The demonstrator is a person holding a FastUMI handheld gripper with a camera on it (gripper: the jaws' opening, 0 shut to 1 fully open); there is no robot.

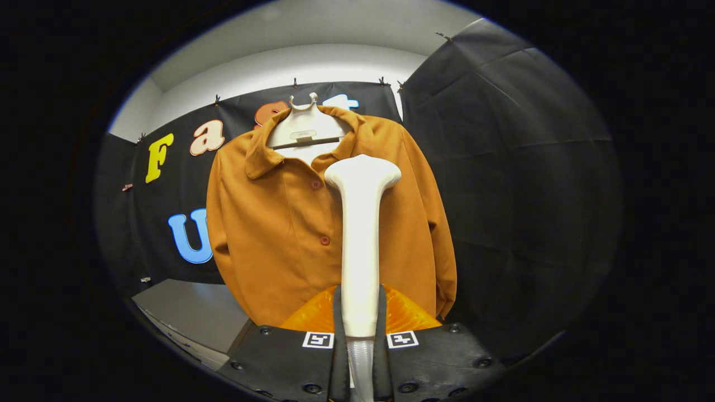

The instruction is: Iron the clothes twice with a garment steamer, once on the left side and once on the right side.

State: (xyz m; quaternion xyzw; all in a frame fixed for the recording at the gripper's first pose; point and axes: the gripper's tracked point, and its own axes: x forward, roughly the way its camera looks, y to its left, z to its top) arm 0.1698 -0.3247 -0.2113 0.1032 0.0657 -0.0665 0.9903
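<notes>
Black cloth (503,167) lines the booth on every side, pinned by small clips beneath a white upper wall (290,61). Low at the left, beside the fingers, a grey flat surface (184,307) meets the cloth. Moving right, an orange-brown button-front shirt with a collar (268,234) hangs facing the camera on a pale plastic hanger (304,131), whose hook rises above the open collar. Two round buttons run down its placket, and both sleeves drop straight at the sides, the right one ending near the hem. In front of the shirt's right half stands a white, smooth-handled garment steamer (360,245), upright, its widened head level with the chest just below the collar; whether the head touches the fabric cannot be told. The gripper (360,315) has its two fingers pressed against either side of the steamer's handle, pinching it, with a ribbed translucent hose (360,357) running down from the handle's base between them. A small square black-and-white marker sits on each finger's body.
</notes>
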